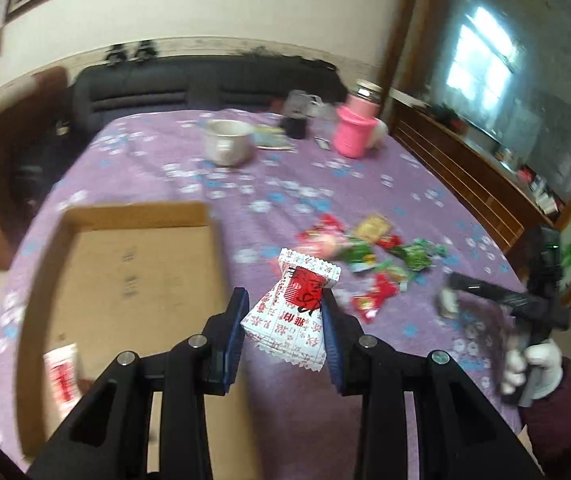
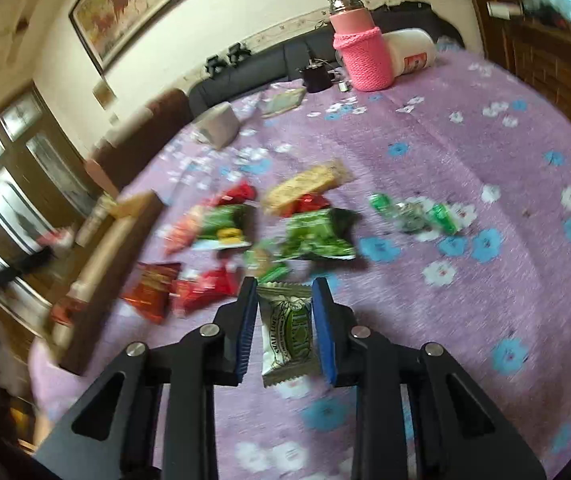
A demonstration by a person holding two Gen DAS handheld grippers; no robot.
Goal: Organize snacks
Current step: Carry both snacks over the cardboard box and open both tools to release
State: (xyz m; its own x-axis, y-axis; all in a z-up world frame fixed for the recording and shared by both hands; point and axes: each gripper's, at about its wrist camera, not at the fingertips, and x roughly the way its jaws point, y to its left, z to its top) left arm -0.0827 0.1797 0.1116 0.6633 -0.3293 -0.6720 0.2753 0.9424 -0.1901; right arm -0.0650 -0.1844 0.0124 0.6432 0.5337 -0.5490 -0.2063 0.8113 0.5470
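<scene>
My left gripper (image 1: 283,304) is shut on a white snack packet with red print (image 1: 291,314), held above the table beside the right wall of an open cardboard box (image 1: 133,212). Another white and red packet (image 1: 61,376) lies in the box's near left corner. My right gripper (image 2: 283,292) is shut on a silver and green snack packet (image 2: 289,336), just above the purple flowered cloth (image 2: 465,152). A pile of red, green and yellow snack packets (image 2: 277,224) lies just beyond it; the pile also shows in the left wrist view (image 1: 365,252). The right gripper appears in the left wrist view (image 1: 451,300), held by a gloved hand.
A white cup (image 1: 227,142), a dark jar (image 1: 295,120) and a pink-sleeved flask (image 1: 355,128) stand at the table's far end. A dark sofa (image 1: 205,80) lies behind the table. A wooden cabinet (image 1: 465,168) runs along the right.
</scene>
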